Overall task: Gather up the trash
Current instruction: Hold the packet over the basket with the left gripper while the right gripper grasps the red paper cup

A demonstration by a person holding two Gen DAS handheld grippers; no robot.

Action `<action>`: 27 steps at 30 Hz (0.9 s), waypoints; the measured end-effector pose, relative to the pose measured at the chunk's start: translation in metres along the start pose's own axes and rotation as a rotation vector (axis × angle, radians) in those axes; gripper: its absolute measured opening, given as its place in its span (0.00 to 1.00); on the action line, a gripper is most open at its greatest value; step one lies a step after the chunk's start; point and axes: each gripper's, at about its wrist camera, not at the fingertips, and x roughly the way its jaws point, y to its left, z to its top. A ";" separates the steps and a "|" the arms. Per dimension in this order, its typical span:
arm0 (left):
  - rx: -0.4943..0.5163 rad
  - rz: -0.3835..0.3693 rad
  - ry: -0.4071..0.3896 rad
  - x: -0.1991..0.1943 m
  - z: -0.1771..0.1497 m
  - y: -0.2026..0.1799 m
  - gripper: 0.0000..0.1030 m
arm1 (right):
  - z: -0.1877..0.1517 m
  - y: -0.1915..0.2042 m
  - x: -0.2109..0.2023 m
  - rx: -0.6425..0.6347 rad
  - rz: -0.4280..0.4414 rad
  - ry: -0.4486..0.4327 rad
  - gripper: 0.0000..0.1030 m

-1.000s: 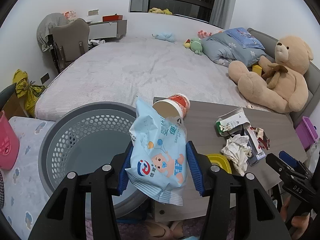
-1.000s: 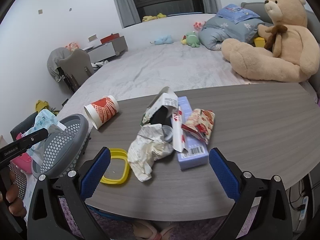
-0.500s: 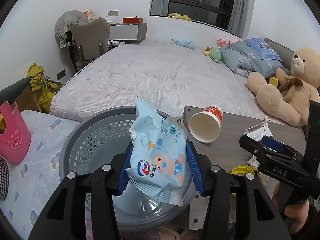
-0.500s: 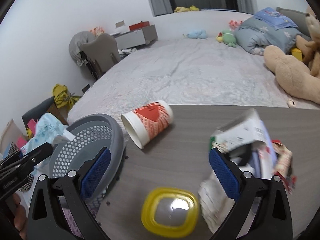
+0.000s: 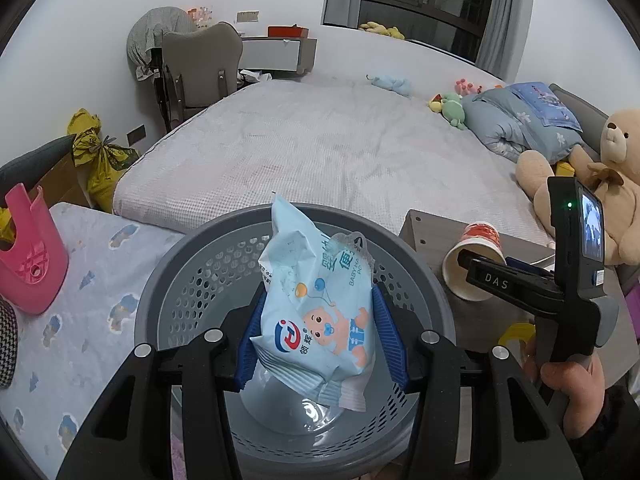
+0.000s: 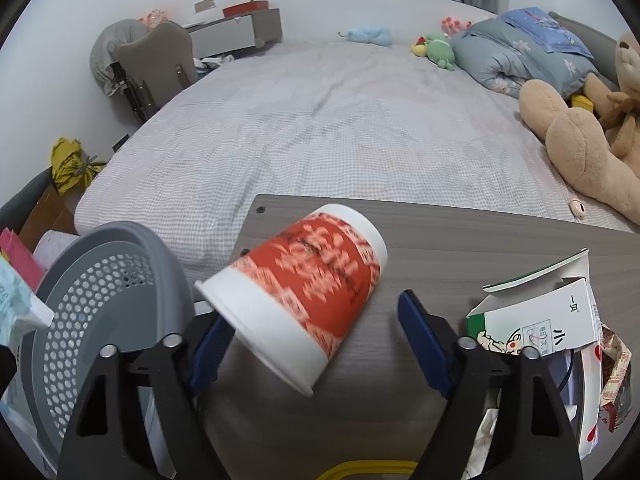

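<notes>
Over the grey basket (image 5: pixel 192 264), left of the bench (image 6: pixel 460 240), a blue wipes packet (image 5: pixel 320 312) is clamped by the left gripper (image 5: pixel 320 334). The red paper cup (image 6: pixel 304 292), lying on the bench, is flanked untouched by the closing right gripper (image 6: pixel 316 340) fingers.

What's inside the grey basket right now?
Nothing visible on the grey basket's bare floor; the wipes pack held above in the left gripper hides its centre.

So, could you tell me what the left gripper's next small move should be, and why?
Probably open the left gripper: it clamps the blue wipes packet right above the grey basket, whose open mouth lies below, so the packet should drop in.
</notes>
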 end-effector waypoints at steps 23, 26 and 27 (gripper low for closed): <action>-0.024 0.024 0.005 0.000 -0.004 0.018 0.48 | -0.004 0.004 -0.055 0.005 0.186 -0.089 0.05; -0.026 0.050 0.015 0.001 -0.005 0.026 0.48 | -0.011 0.023 -0.061 -0.033 0.242 -0.069 0.05; -0.027 0.055 0.019 0.001 -0.006 0.028 0.48 | -0.013 0.029 -0.062 -0.047 0.261 -0.061 0.05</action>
